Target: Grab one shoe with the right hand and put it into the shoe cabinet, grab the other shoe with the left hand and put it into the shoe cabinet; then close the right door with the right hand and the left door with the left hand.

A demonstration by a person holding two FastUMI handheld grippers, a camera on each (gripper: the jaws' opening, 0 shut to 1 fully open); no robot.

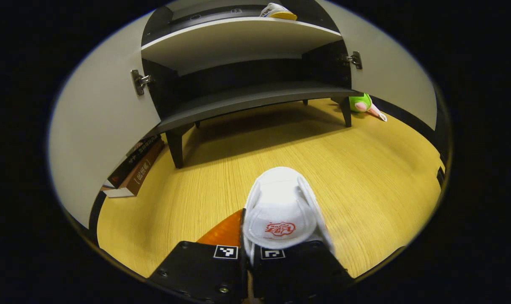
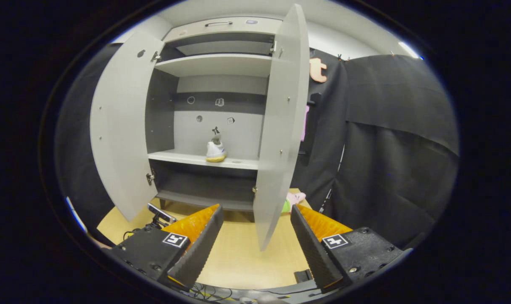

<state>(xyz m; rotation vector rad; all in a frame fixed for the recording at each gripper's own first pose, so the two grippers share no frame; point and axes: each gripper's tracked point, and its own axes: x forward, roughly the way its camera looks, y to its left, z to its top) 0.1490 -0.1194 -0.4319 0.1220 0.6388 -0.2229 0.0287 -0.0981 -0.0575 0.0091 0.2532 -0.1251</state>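
A white shoe (image 1: 281,207) with a red logo hangs over the wooden floor, its edge pinched in my left gripper (image 1: 246,223), which is shut on it. One orange finger (image 1: 224,230) shows to the left of the shoe; the other is hidden under it. Ahead stands the shoe cabinet (image 1: 247,99) with both doors open. A second white shoe with a yellow sole (image 2: 216,152) stands on the cabinet's middle shelf (image 2: 183,158), also seen as the other shoe (image 1: 278,10) at the top of the left gripper view. My right gripper (image 2: 256,211) is open and holds nothing, some way back from the cabinet.
The left door (image 2: 120,126) and right door (image 2: 281,126) swing wide toward me. Books (image 1: 135,166) are stacked on the floor by the left door. A green plush toy (image 1: 362,103) lies beside the cabinet's right leg. Black cloth (image 2: 386,147) hangs at the right.
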